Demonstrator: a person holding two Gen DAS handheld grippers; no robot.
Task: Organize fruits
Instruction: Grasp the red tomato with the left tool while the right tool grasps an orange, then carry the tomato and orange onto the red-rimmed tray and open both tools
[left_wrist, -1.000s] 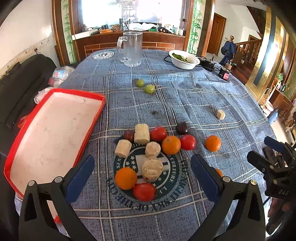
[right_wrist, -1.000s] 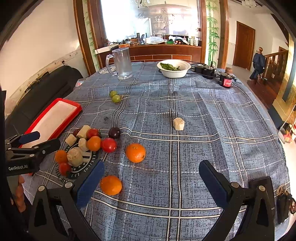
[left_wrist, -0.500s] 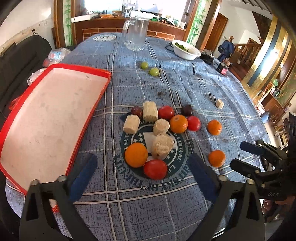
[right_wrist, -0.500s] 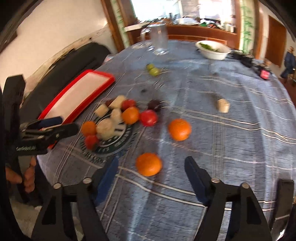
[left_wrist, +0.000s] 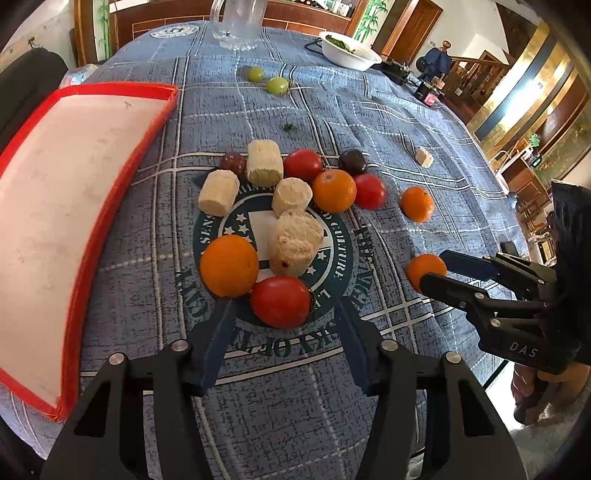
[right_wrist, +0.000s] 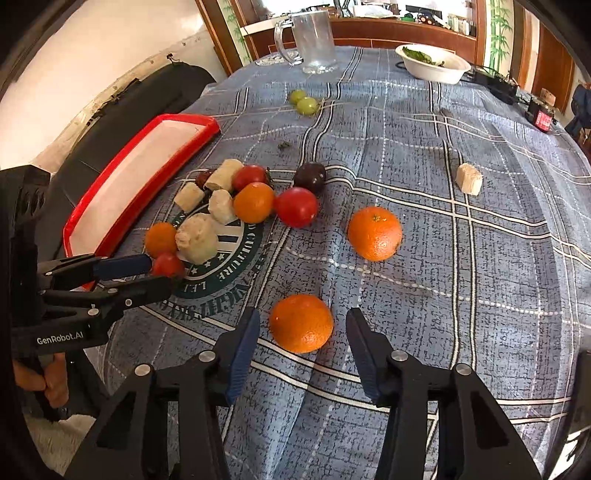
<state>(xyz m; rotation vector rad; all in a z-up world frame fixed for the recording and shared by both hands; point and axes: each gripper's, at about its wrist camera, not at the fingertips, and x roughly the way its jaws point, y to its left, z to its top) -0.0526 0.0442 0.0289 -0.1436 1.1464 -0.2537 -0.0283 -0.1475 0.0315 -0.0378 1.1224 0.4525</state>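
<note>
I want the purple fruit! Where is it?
In the right wrist view the dark plum sits mid-table, touching the red tomato, on the pile's far right.

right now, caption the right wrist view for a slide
Right claw open around an orange on the blue tablecloth.

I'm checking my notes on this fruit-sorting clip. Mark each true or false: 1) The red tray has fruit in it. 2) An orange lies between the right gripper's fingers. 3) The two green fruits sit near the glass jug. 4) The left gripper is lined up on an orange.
1) False: the red tray holds nothing.
2) True: the orange lies between the right gripper fingers, gaps either side.
3) True: green fruits, glass jug.
4) False: the left gripper faces a tomato.
</note>
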